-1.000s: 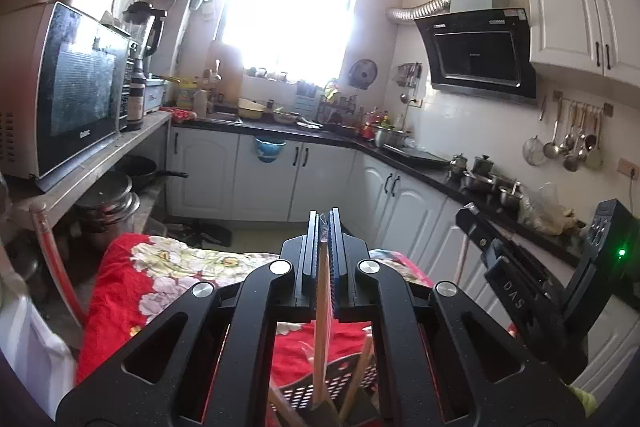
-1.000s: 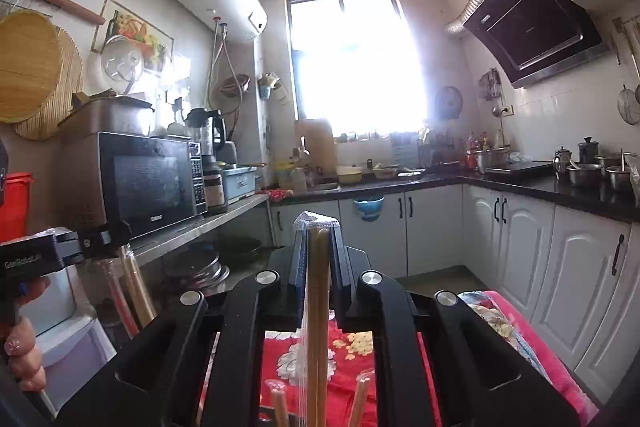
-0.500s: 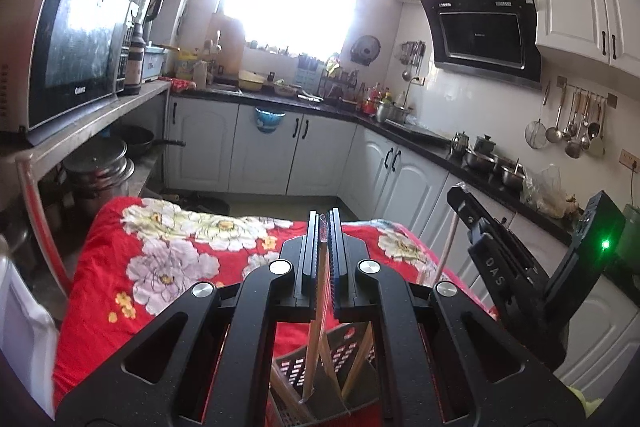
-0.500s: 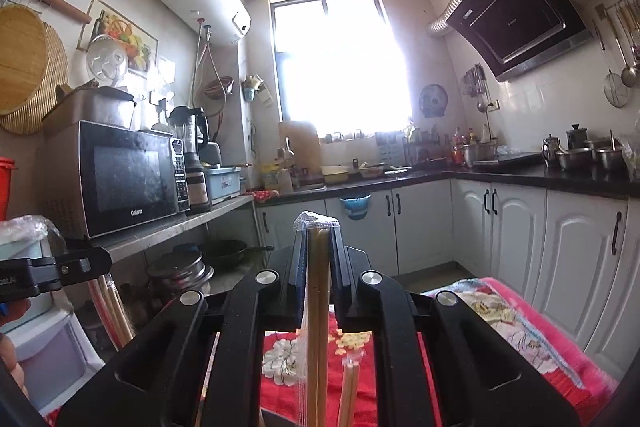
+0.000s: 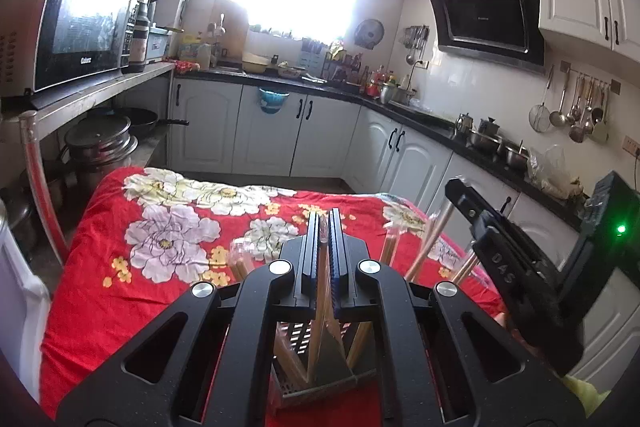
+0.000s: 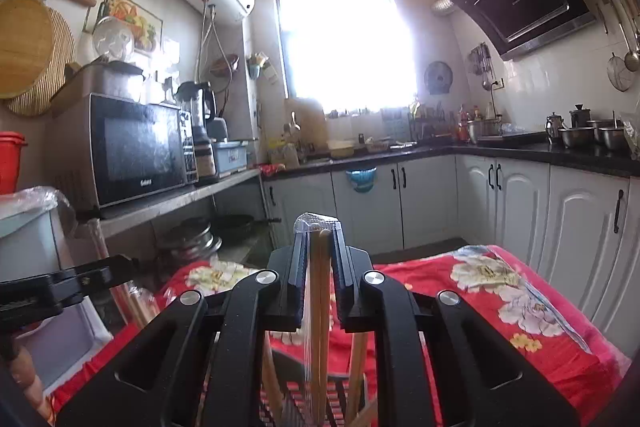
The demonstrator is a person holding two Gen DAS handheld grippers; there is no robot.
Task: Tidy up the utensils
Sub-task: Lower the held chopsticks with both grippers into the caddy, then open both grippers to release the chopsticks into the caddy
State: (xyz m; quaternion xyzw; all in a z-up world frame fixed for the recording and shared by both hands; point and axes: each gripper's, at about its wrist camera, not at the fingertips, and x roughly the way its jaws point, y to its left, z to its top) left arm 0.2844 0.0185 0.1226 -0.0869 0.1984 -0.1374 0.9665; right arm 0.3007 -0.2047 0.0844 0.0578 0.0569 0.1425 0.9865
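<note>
My left gripper (image 5: 323,223) is shut on a wrapped pair of chopsticks (image 5: 320,291) that hangs down into a grey perforated utensil holder (image 5: 296,343) on the red flowered cloth. My right gripper (image 6: 318,231) is shut on another plastic-wrapped pair of chopsticks (image 6: 318,307) above the same holder (image 6: 340,391). Other wrapped chopsticks lean in the holder (image 5: 430,243). The right gripper also shows in the left wrist view (image 5: 520,267), close on the right. The left gripper shows at the left edge of the right wrist view (image 6: 60,287).
The table with the red flowered cloth (image 5: 160,227) stands in a kitchen. A metal shelf with a microwave (image 5: 76,23) and pots (image 5: 98,143) is to the left. White cabinets and a dark counter (image 5: 420,119) run behind and to the right.
Both grippers have tilted downward over the table, each still holding its chopsticks. The holder and the cloth fill more of both views. The left gripper's chopsticks have sunk lower into the holder.
</note>
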